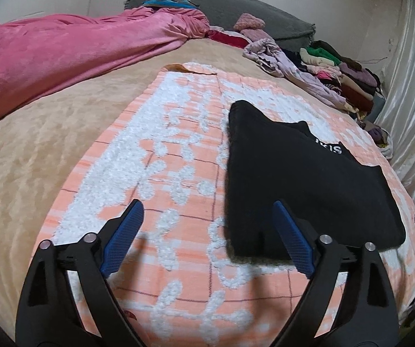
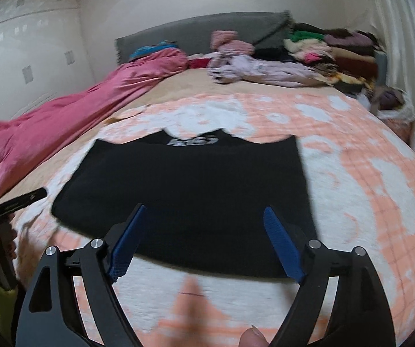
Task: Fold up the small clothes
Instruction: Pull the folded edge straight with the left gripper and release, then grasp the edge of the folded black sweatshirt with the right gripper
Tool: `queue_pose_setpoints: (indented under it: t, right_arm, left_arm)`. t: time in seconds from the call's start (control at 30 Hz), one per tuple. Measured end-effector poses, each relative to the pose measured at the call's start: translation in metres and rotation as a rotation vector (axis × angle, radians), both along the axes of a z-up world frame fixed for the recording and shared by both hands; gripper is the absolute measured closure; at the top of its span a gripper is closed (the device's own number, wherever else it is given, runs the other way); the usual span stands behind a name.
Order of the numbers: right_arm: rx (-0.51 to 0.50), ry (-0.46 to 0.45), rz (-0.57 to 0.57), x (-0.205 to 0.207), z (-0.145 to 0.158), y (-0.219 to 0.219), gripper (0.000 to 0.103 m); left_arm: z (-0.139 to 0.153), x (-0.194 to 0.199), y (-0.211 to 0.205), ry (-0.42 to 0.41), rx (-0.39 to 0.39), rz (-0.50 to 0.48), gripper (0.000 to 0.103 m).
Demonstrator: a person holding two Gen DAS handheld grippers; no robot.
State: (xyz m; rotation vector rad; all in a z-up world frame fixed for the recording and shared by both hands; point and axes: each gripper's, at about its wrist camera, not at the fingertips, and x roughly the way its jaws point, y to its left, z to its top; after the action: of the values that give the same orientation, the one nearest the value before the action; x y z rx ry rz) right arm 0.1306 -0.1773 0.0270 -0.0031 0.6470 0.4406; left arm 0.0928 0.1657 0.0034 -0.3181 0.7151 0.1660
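A black garment (image 2: pixel 190 193) lies flat on an orange-and-white patterned cover (image 1: pixel 178 150) spread over the bed (image 1: pixel 33 159); it is folded into a broad rectangle with white lettering near its far edge; in the right wrist view its long axis runs left to right across the picture, the notched, lettered edge pointing toward the headboard (image 2: pixel 207 29) and the straight edge toward the camera; in the left wrist view the same garment (image 1: pixel 302 182) sits to the right, its long axis running from far left to near right.

The left claw (image 1: pixel 207 237) stands wide, its blue pads apart with nothing between them; its right pad is over the garment's near corner, the left over the bare cover; whether it touches I cannot tell. The right claw (image 2: pixel 204 243) is also wide and holds nothing, hovering over the garment's near edge; that view is blurred.

A pink blanket (image 1: pixel 62 57) lies along the bed's left side; a pile of clothes (image 1: pixel 337 69) sits at the far right by the curtain (image 1: pixel 409 72); a fingertip (image 2: pixel 252 338) shows at the bottom.
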Motion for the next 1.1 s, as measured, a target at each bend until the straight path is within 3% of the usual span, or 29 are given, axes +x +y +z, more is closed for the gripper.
queue_pose_setpoints:
  t: [0.27, 0.47, 0.77, 0.9, 1.1]
  right_arm:
    - [-0.074, -0.018, 0.195, -0.005, -0.005, 0.077, 0.021]
    - [-0.197, -0.068, 0.331, -0.018, -0.015, 0.134, 0.021]
    - [-0.308, -0.076, 0.446, -0.022, -0.039, 0.185, 0.021]
    - [-0.359, -0.104, 0.476, -0.025, -0.047, 0.202, 0.021]
    - [-0.470, -0.157, 0.516, -0.027, -0.063, 0.227, 0.021]
  left_arm:
    - [0.001, 0.001, 0.009, 0.003, 0.011, 0.031, 0.013]
    - [-0.001, 0.004, 0.020, 0.022, 0.005, 0.065, 0.011]
    - [-0.002, 0.019, 0.038, 0.055, -0.002, 0.106, 0.011]
    - [-0.007, 0.030, 0.047, 0.085, -0.041, 0.119, 0.011]
    - [-0.007, 0.046, 0.046, 0.110, 0.001, 0.111, 0.011]
